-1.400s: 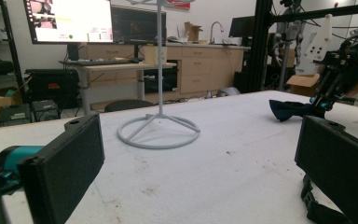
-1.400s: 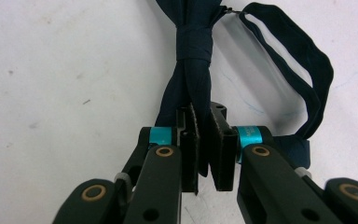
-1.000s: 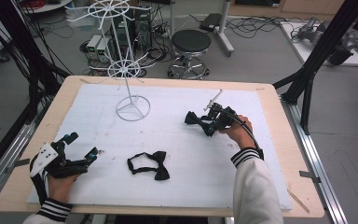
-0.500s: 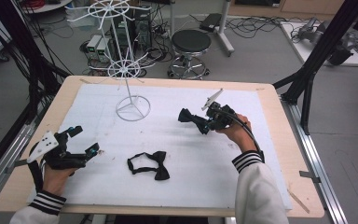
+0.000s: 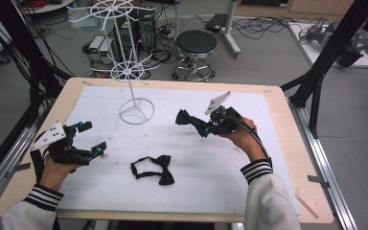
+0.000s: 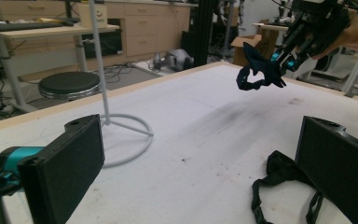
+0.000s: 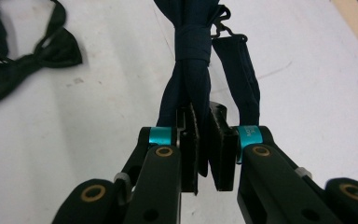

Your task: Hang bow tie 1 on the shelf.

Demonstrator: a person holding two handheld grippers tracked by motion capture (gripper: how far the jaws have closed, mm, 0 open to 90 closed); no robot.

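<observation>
Navy bow tie (image 7: 189, 70): clamped by one wing between the pads of the right tool (image 7: 204, 140); its knot and far wing hang beyond the tips, the strap trailing beside the right-hand pad, all lifted off the surface.
Right tool: jaws closed on the navy bow tie; in the high view the right tool (image 5: 210, 127) points toward the stand, with the tie (image 5: 190, 121) sticking out at its front.
Left tool (image 5: 87, 139): jaws wide apart, nothing between them, held above the surface (image 5: 211, 167) at its near left.
Black bow tie (image 5: 154, 169): flat on the surface, strap looped, just beyond and to the right of the left tool, between the two hands; in the left gripper view the black bow tie (image 6: 275, 179) lies beside the right-hand jaw.
White wire stand (image 5: 135, 108): ring base on the surface, farther off, ahead of the left tool and left of the held tie.
Writing: a small mark on the right tool's teal collar, too small to read.
</observation>
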